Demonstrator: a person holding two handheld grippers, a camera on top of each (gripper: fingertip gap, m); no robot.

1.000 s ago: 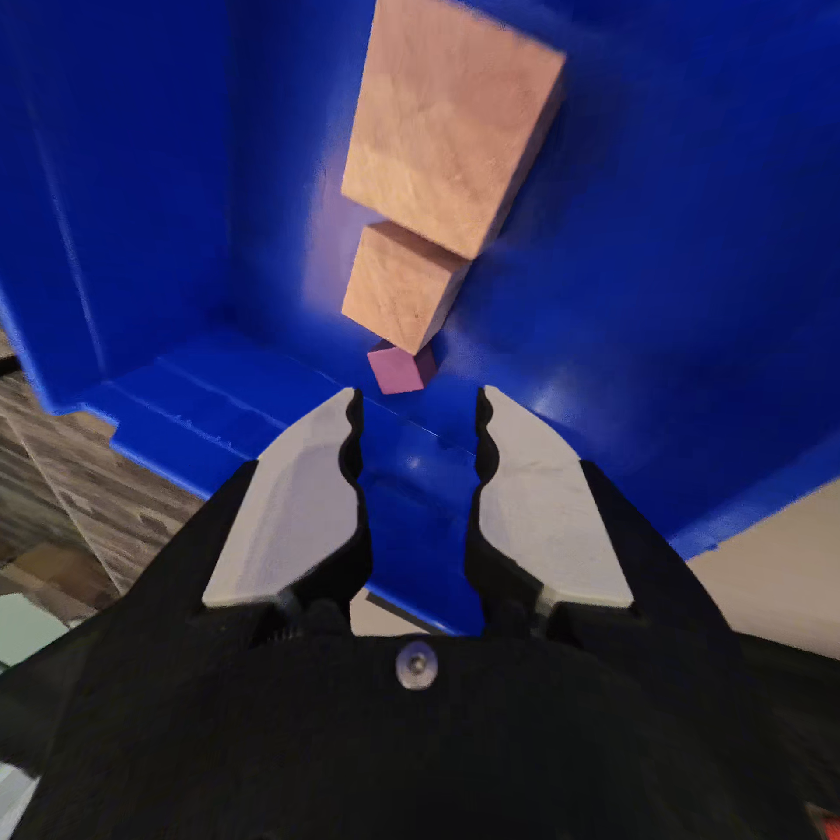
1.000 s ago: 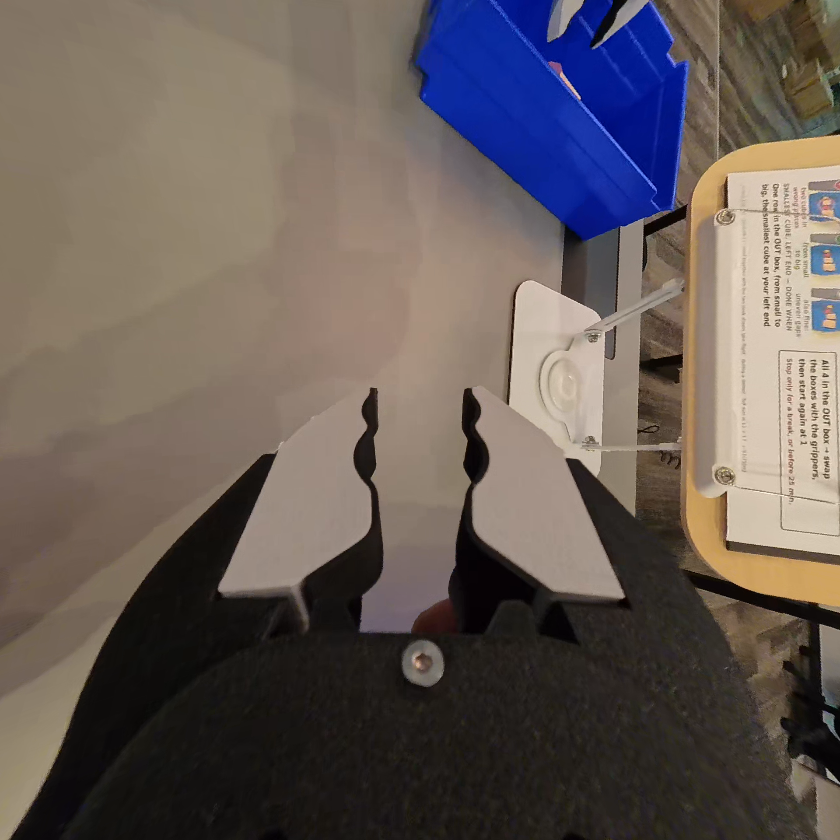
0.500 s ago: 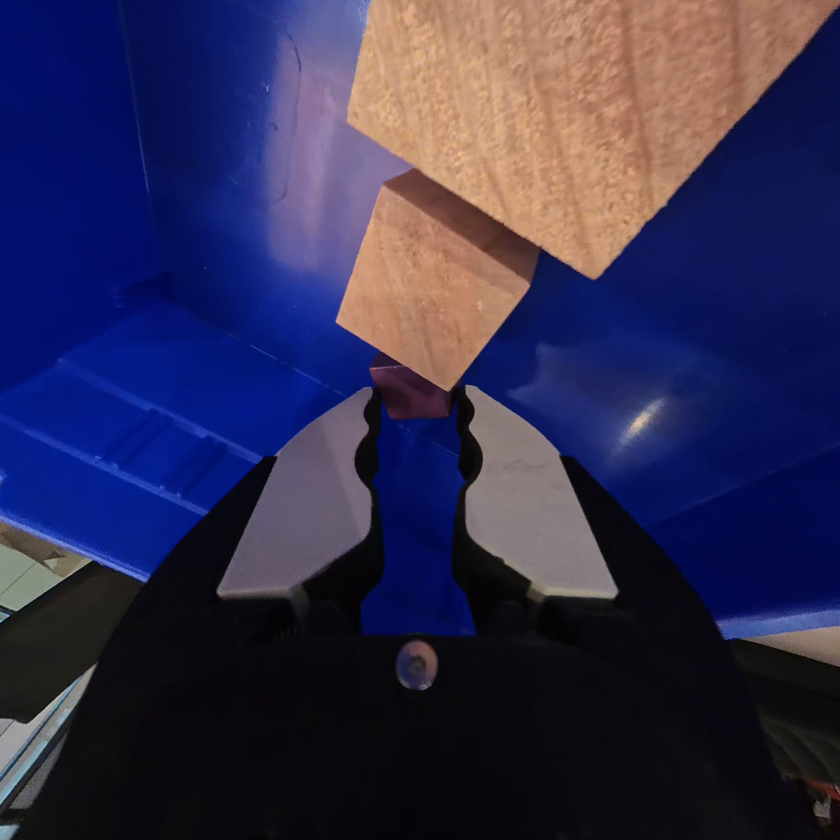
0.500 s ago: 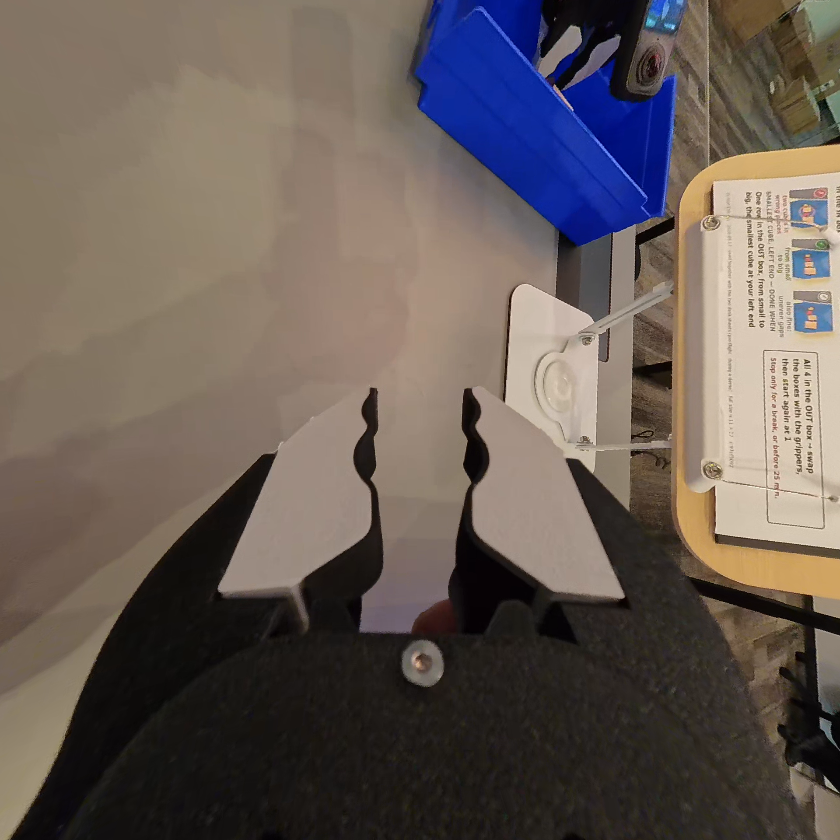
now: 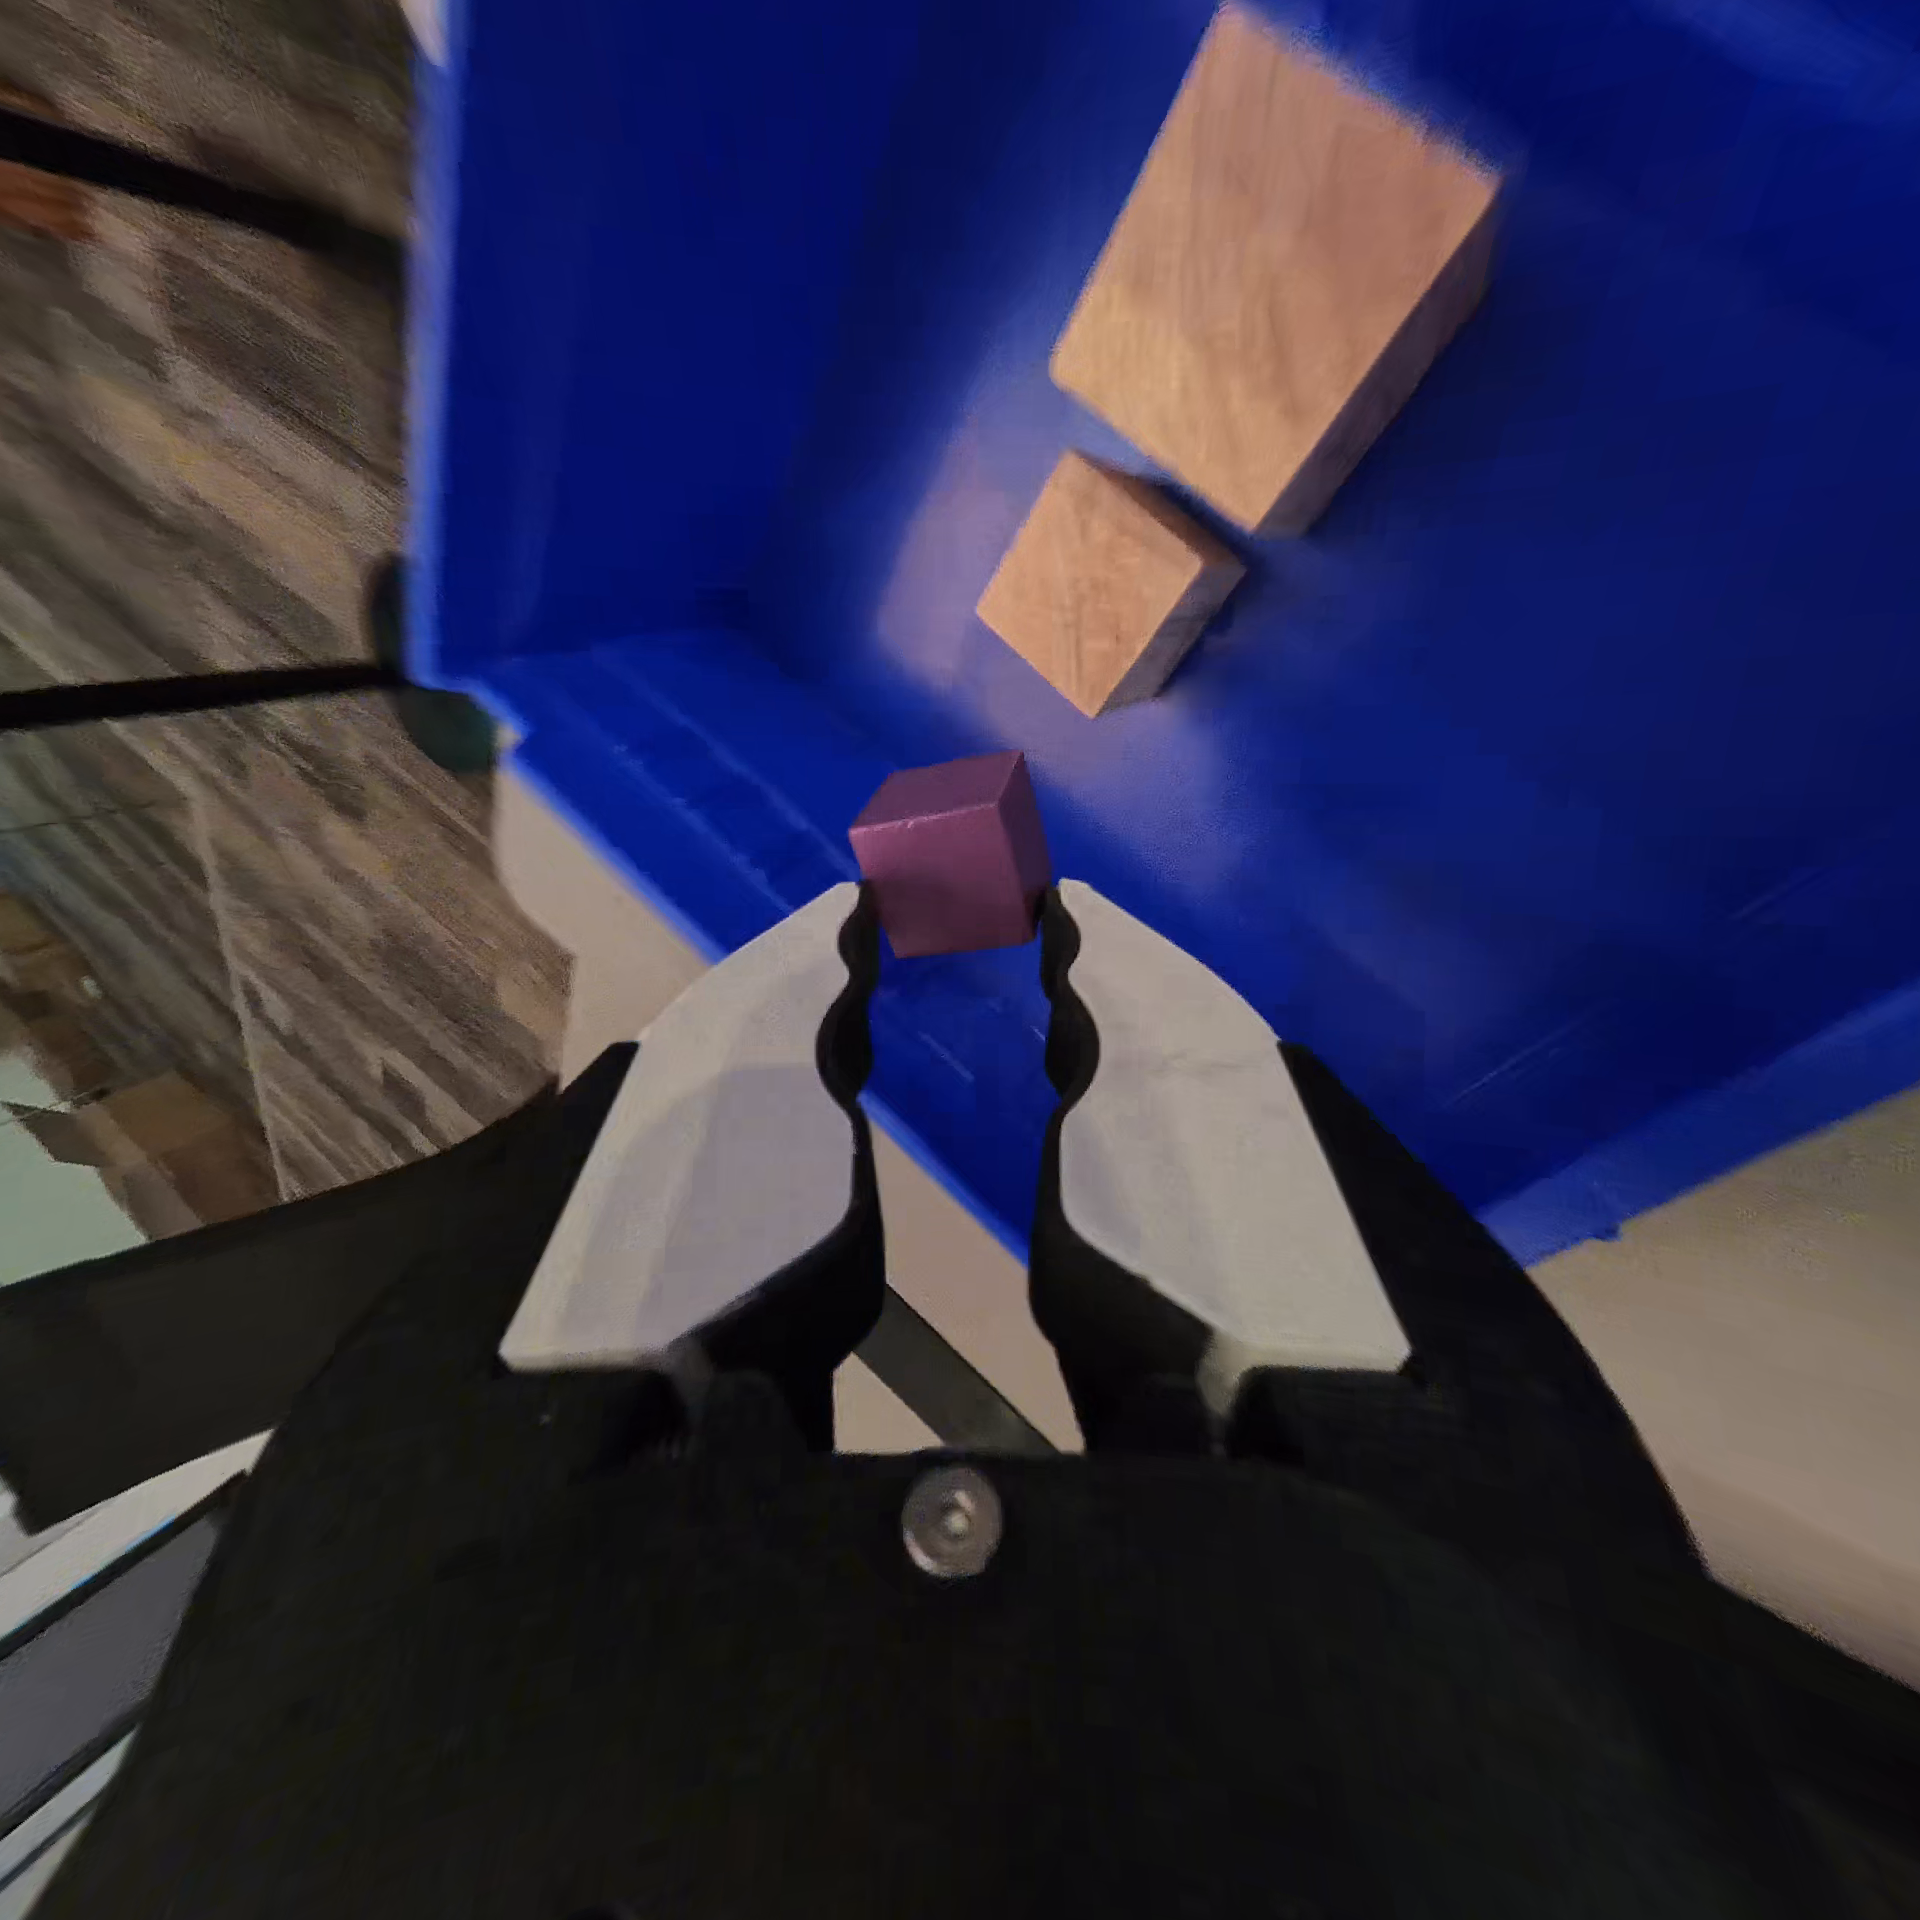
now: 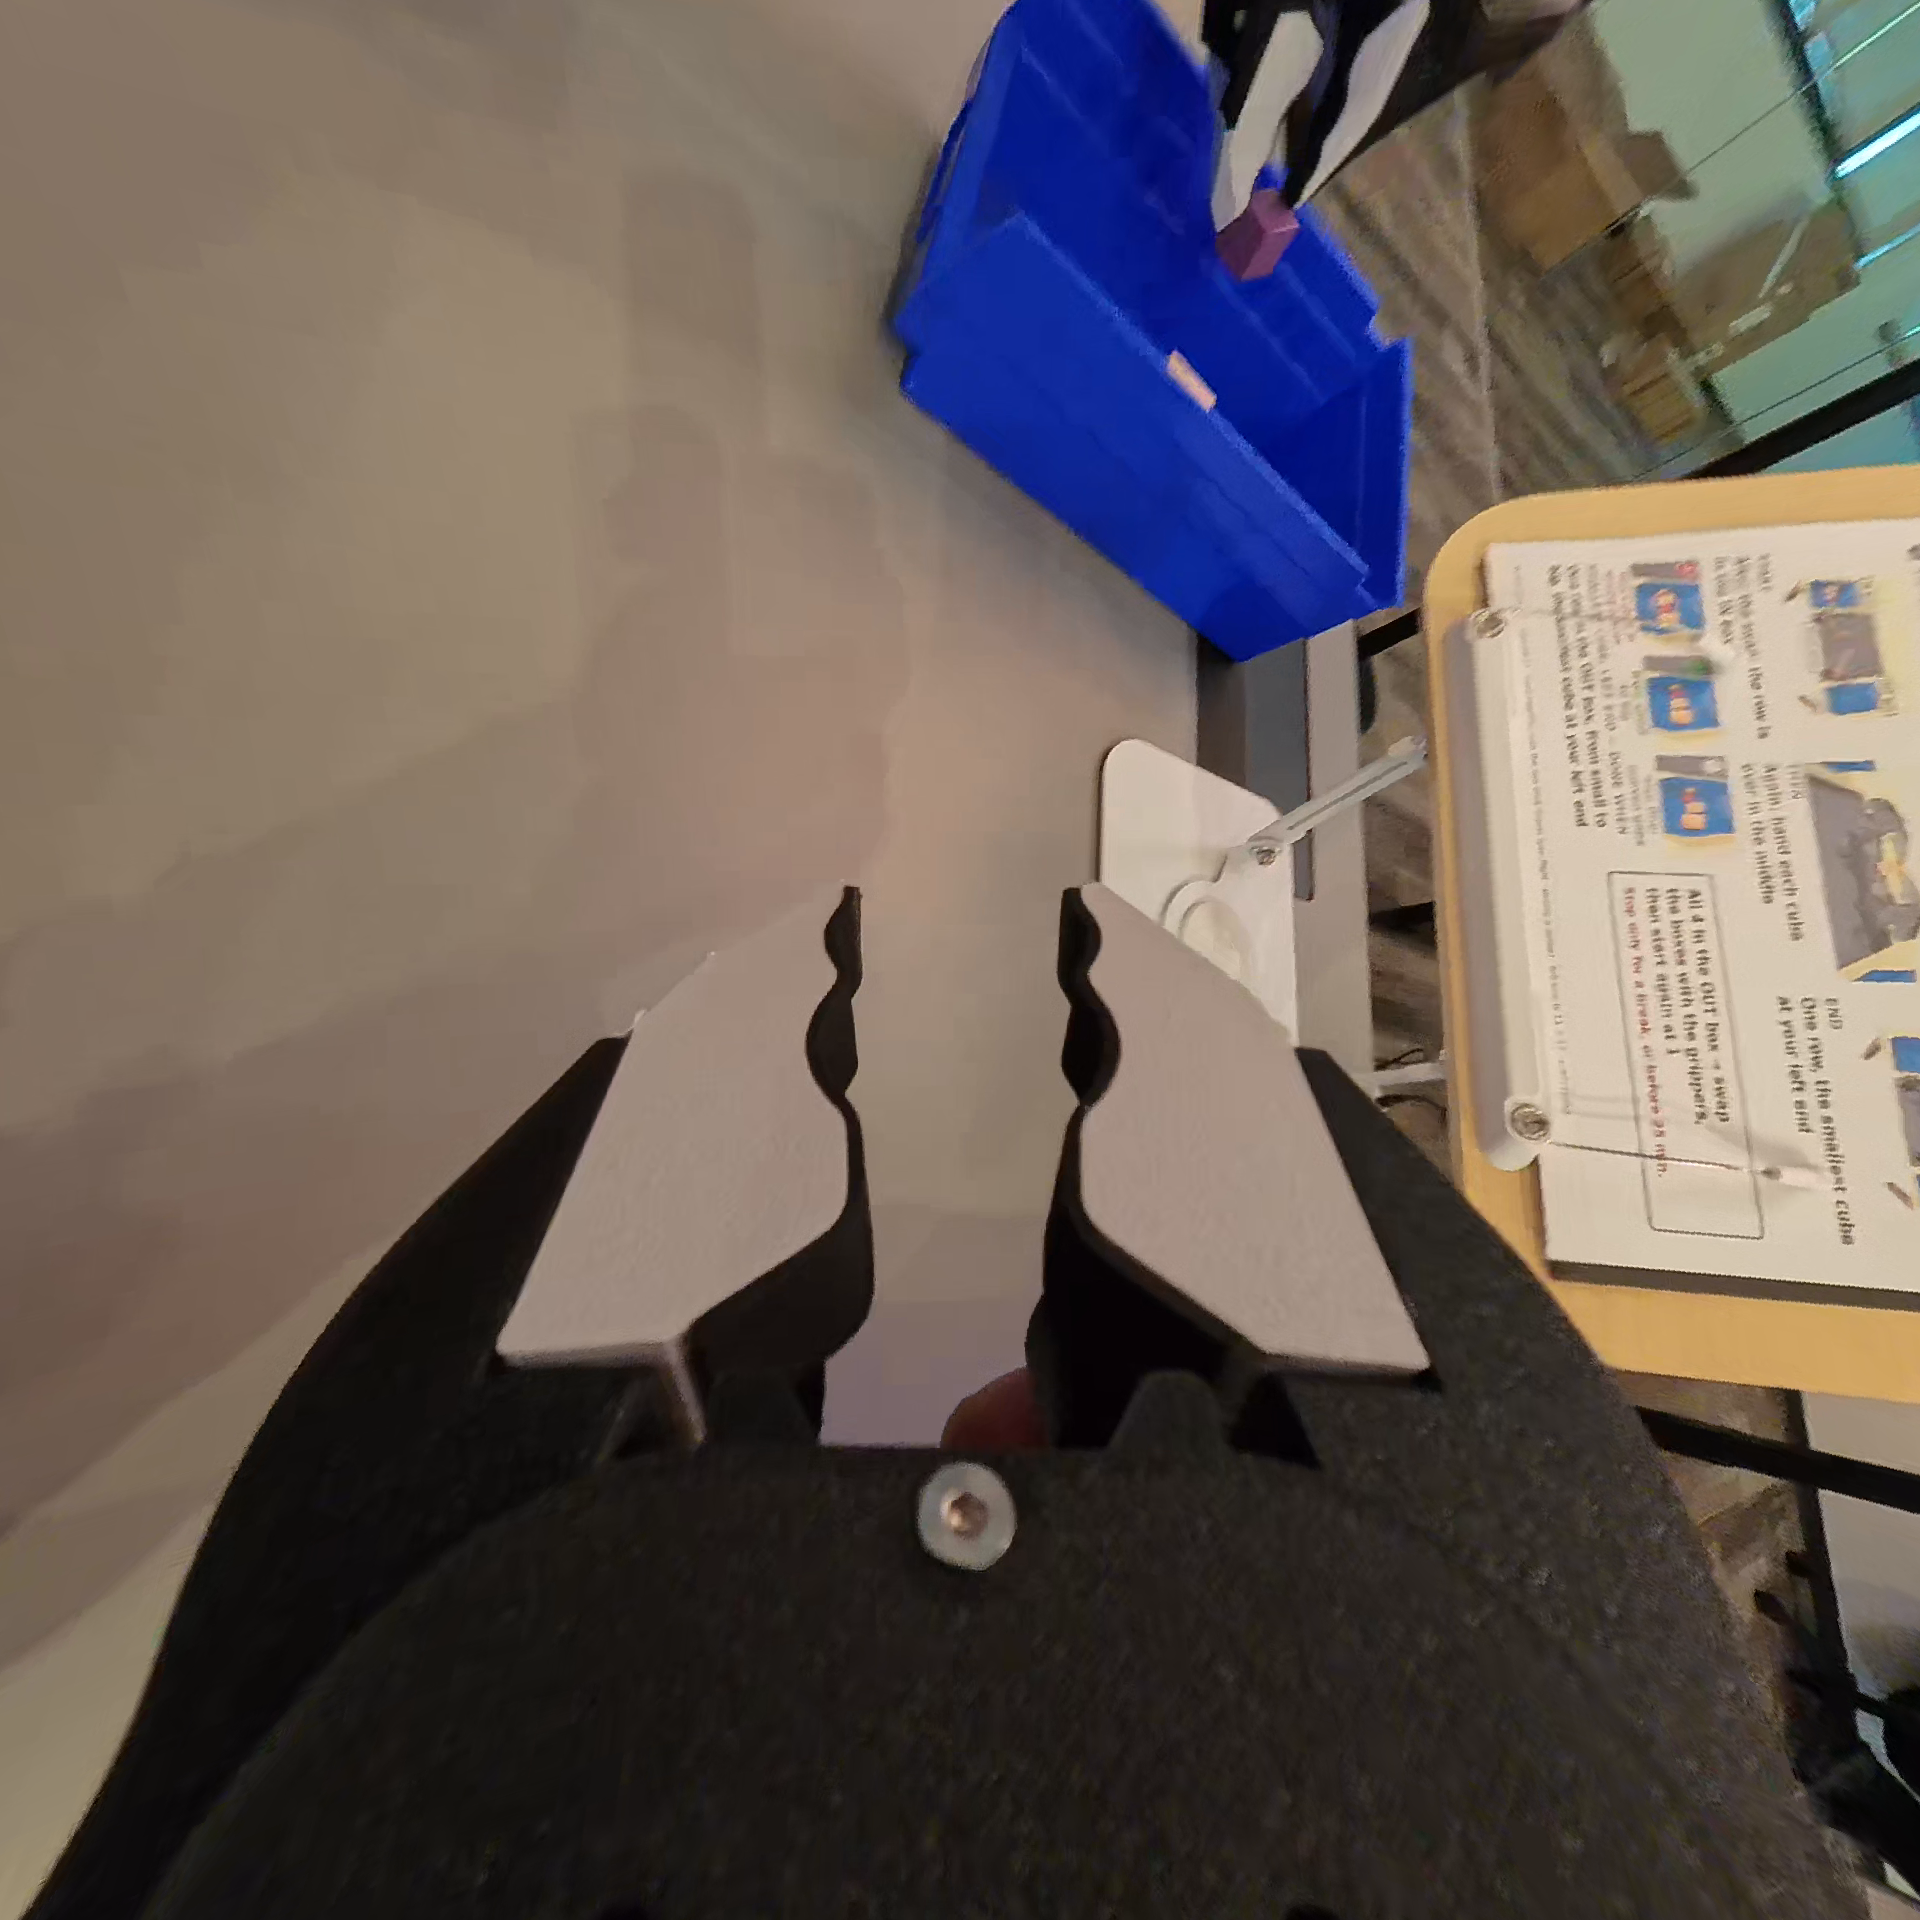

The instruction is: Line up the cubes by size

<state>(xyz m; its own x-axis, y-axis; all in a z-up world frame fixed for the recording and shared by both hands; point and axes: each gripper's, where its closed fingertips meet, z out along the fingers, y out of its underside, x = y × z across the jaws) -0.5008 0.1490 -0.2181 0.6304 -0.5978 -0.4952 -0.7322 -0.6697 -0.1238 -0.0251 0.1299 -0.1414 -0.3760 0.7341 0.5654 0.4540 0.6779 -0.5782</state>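
The left tool [image 5: 951,899] has the small purple cube [image 5: 948,862] pinched right at its very tips, both dark pads pressed against the cube's sides, the cube poking out ahead of the fingers. It hangs clear above the blue bin [image 5: 675,312]. Ahead of that tool and off to its right, down in the bin, sit two wooden cubes: the smaller wooden cube [image 5: 1101,582] nearer, the big wooden cube [image 5: 1268,270] just beyond it, corners touching or nearly so.

From the right tool's [image 6: 956,904] side, the purple cube shows far ahead and to the right, gripped over the bin. The right tool itself stands part open, nothing between its pads, only bare grey desk [image 6: 416,520] beneath. A white instruction sheet [image 6: 1704,894] on a tan board lies off to its right.
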